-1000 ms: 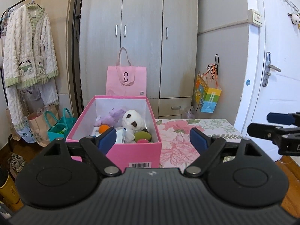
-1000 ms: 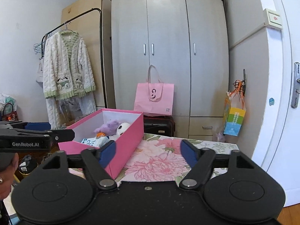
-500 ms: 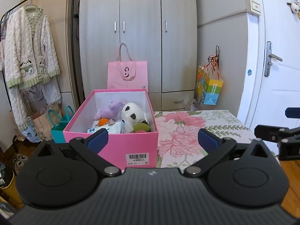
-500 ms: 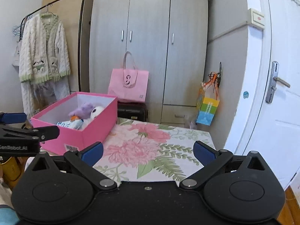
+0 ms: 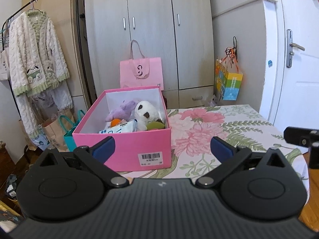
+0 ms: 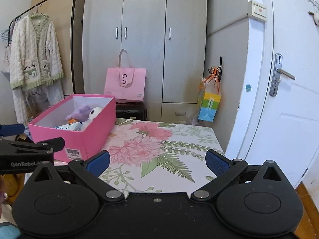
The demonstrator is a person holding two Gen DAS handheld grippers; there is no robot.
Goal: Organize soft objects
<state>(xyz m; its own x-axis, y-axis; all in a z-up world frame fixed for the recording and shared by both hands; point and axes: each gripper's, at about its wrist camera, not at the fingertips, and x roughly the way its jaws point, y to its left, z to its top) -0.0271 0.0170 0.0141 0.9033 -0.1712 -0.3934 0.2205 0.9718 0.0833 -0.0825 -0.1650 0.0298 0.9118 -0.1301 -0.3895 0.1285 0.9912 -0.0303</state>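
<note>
left gripper (image 5: pixel 162 146): nearest, blue pads spread wide, nothing between them; it hangs over the near edge of the table, in front of the box.
right gripper (image 6: pixel 157 160): blue pads just as far apart, holding nothing, over the bare right part of the cloth.
table (image 6: pixel 179 139): covered with a floral cloth of pink blooms and green ferns.
pink box (image 5: pixel 139 145): lidless, on the left side of the table, barcode label on its near wall.
soft toys: all inside the box; a white panda plush (image 5: pixel 146 113) at the right, a purple plush (image 5: pixel 123 110) to its left at the far end, an orange ball (image 5: pixel 115 122) and a white-and-blue pack (image 5: pixel 119 129) nearer, a green piece (image 5: pixel 155 125) in the near right corner.
behind the table: a pink tote bag (image 5: pixel 141 73) leaning on the grey wardrobe (image 5: pixel 151 29).
far left: a fluffy cream cardigan (image 5: pixel 33 55) on a clothes rail.
far right: a colourful gift bag (image 5: pixel 229 83) hanging beside a white door (image 6: pixel 289 89).
</note>
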